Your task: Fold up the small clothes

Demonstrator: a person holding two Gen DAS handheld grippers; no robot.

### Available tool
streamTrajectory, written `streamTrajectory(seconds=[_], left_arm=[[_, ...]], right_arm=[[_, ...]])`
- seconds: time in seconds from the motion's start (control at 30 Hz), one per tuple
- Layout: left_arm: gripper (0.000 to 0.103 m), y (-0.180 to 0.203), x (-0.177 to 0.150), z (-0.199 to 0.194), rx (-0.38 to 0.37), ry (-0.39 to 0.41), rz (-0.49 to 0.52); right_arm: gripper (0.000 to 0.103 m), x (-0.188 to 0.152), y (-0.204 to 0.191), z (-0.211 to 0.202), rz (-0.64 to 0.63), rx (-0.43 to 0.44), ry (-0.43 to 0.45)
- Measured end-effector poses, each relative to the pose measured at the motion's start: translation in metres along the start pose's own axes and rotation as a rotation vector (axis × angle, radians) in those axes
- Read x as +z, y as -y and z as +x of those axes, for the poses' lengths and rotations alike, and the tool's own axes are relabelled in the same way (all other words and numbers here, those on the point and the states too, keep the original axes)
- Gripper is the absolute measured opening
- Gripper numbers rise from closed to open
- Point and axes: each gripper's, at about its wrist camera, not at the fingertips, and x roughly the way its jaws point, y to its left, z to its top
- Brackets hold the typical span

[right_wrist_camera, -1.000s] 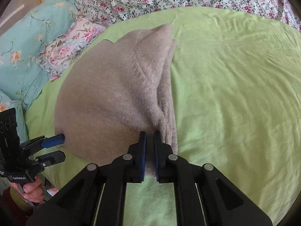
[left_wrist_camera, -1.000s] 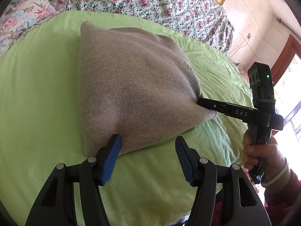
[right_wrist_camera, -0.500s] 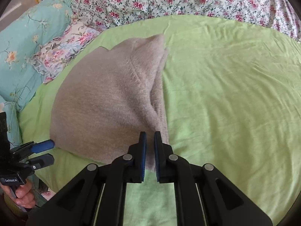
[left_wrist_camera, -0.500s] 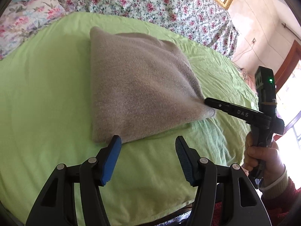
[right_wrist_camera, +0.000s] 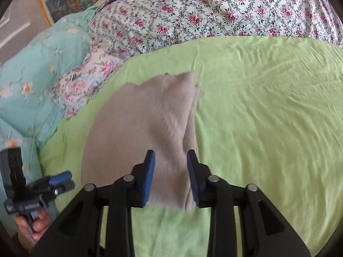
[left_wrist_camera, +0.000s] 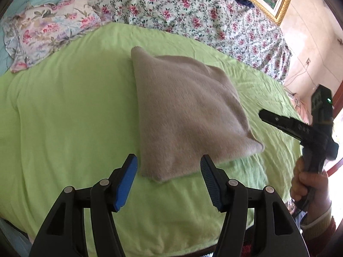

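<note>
A folded beige knit garment (left_wrist_camera: 186, 120) lies flat on the lime-green sheet (left_wrist_camera: 64, 117) of the bed, near the middle of both frames. In my left wrist view, my left tool (left_wrist_camera: 169, 169) sits at the lower centre with its blue pads (left_wrist_camera: 126, 180) spread wide; the near corner of the garment shows between them, but the pads do not touch it. At the right edge of that frame my right hand (left_wrist_camera: 308, 186) grips the handle of the other tool, whose black fingers point toward the garment's right corner and stand apart from it.

In my right wrist view, my right tool (right_wrist_camera: 170, 177) is at the lower centre, its jaws opening. The garment's folded edge lies between the pads, which no longer press it. My left hand (right_wrist_camera: 32, 222) holds its tool in the lower left of that frame, beside the garment's near edge.

Floral bedding (right_wrist_camera: 214, 10) fills the top of both frames, with a teal flowered pillow (right_wrist_camera: 27, 81) at the left of the right wrist view.
</note>
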Motion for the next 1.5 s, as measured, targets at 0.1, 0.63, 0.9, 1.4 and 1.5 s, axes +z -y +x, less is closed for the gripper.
streamTrajectory(seconds=[0.1,0.63,0.9,1.4,1.5], left_arm=[[0.064,-0.002,0.013,0.011,0.018,-0.005,0.001],[0.067,-0.012,0.031,0.067,0.046,-0.105,-0.053],[0.066,0.000,0.028,0.052,0.088,-0.081,-0.026],[0.086,-0.008,-0.026,0.003,0.277,-0.071,0.060],[0.089,-0.005,-0.037,-0.002,0.296,-0.086,0.086]], right_arm=[[0.038,0.025,0.016,0.027,0.059,0.032,-0.022],[0.009,0.060,0.034,0.104,0.039,-0.103,-0.086],[0.023,0.055,0.034,0.055,0.109,-0.055,-0.009],[0.083,-0.061,-0.022,-0.044,-0.085,-0.033,-0.050],[0.089,-0.084,-0.024,-0.050,-0.099,-0.061,-0.087]])
